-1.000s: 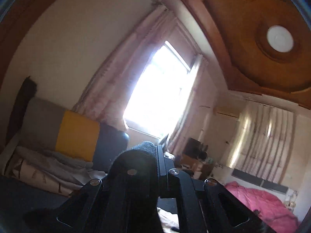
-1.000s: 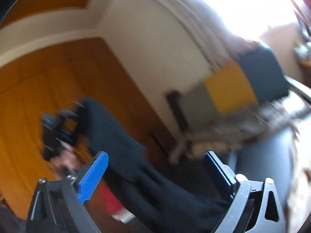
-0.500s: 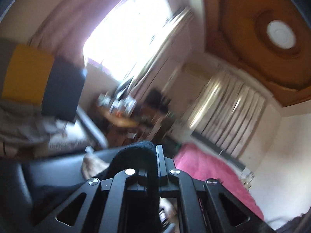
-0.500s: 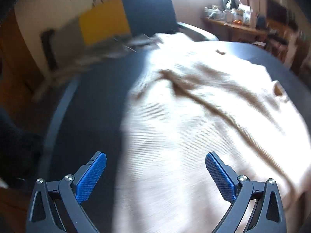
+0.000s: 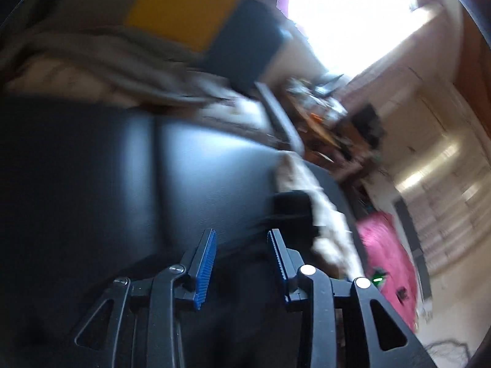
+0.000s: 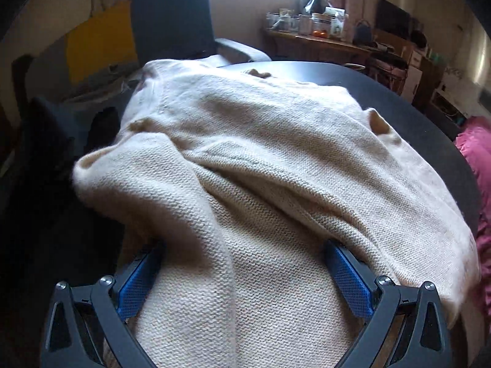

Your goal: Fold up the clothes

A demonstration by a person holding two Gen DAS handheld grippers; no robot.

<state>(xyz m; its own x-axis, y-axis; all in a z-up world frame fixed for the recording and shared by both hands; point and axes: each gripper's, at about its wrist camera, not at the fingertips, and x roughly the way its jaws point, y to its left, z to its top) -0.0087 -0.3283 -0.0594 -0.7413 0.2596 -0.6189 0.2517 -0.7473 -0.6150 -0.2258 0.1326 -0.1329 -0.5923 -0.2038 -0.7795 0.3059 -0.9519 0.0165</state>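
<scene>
A cream knitted sweater lies crumpled across a round black table. My right gripper is pushed into its near edge, jaws wide apart, and folds of knit drape over both blue pads and hide the tips. In the blurred left wrist view my left gripper is open low over the black table. Only dark surface or dark cloth shows between its pads, and I cannot tell which. An edge of the cream sweater lies just to its right. A black garment is heaped at the table's left side.
Behind the table stands a chair with a dark backrest beside yellow and grey cushions. A cluttered wooden desk runs under the window. A pink blanket lies past the table's right rim.
My left gripper, earlier shut on black cloth and pointing at the ceiling, has swung down over the table and opened. My right gripper has moved forward into the cream sweater.
</scene>
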